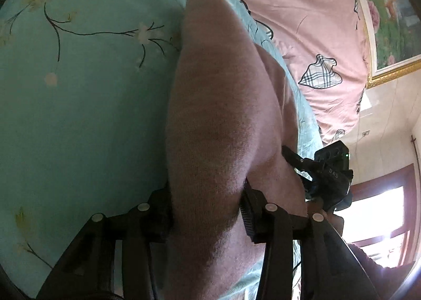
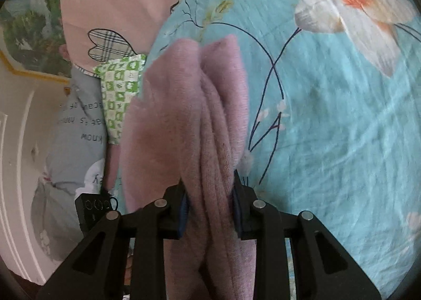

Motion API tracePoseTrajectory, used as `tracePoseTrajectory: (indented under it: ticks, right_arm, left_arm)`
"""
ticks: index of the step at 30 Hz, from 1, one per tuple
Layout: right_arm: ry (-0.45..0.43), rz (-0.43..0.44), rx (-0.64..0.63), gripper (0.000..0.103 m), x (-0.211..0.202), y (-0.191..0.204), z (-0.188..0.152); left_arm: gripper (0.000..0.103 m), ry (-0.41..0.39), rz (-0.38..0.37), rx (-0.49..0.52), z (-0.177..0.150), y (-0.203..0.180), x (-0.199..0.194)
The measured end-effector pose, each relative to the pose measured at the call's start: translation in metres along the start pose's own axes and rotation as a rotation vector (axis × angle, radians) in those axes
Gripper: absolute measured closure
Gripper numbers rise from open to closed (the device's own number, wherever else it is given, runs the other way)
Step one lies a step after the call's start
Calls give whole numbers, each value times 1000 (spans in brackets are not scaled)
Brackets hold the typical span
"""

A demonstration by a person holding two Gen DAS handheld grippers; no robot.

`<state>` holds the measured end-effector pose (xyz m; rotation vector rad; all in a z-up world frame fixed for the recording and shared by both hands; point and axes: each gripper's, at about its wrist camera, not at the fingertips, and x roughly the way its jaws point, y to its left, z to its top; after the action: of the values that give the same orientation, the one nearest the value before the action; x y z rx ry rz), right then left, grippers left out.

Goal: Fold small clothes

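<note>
A fuzzy mauve-pink garment (image 1: 215, 121) hangs between both grippers above a teal floral bedsheet (image 1: 92, 94). My left gripper (image 1: 206, 210) is shut on one bunched edge of it; the cloth runs forward from its jaws. My right gripper (image 2: 210, 210) is shut on another bunched edge of the same garment (image 2: 189, 121), which falls in folds ahead over the sheet (image 2: 329, 129). The right gripper (image 1: 326, 171) also shows in the left wrist view, beside the cloth. Both sets of fingertips are hidden by the fabric.
A pink quilt with plaid patches (image 1: 302, 23) lies at the bed's far side. A green checked cloth (image 2: 121, 92) and a grey printed garment (image 2: 76, 142) lie by it. A framed flower picture (image 1: 389, 23), a window (image 1: 373, 215) and a white door (image 2: 18, 168) stand around.
</note>
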<state>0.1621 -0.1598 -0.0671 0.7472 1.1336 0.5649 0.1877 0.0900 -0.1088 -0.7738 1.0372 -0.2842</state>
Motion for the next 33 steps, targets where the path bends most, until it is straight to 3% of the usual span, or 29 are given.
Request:
tracePoseTrajectory:
  ticks: [4, 9, 11, 14, 18, 20, 22, 24, 27, 33]
  right_arm:
    - [-1, -117, -57, 59, -5, 23, 5]
    - [-137, -290, -187, 59, -42, 57, 10]
    - [-175, -283, -235, 59, -49, 74, 15]
    - [-127, -238, -309, 59, -28, 99, 24]
    - [-51, -139, -318, 59, 16, 110, 43]
    - [-13, -151, -283, 59, 42, 106, 60]
    - [-28, -226, -234, 65, 51, 90, 74]
    - [-55, -285, -145, 98, 52, 62, 88]
    - [-55, -206, -29, 103, 53, 32, 94]
    - [-72, -227, -48, 103, 49, 38, 90]
  left_arm:
    - [52, 38, 62, 66, 9, -16, -9]
    - [53, -50, 102, 160, 23, -40, -45]
    - [53, -83, 74, 193, 35, -51, -55]
    - [53, -108, 25, 241, 60, -66, -53]
    - [53, -82, 25, 278, 90, -82, -25]
    - [54, -56, 67, 278, 93, -76, -9]
    - [62, -40, 167, 289, 99, -70, 9]
    - [63, -27, 211, 274, 103, -57, 19]
    - [66, 1, 244, 253, 104, -42, 33]
    - [66, 12, 286, 246, 107, -40, 41]
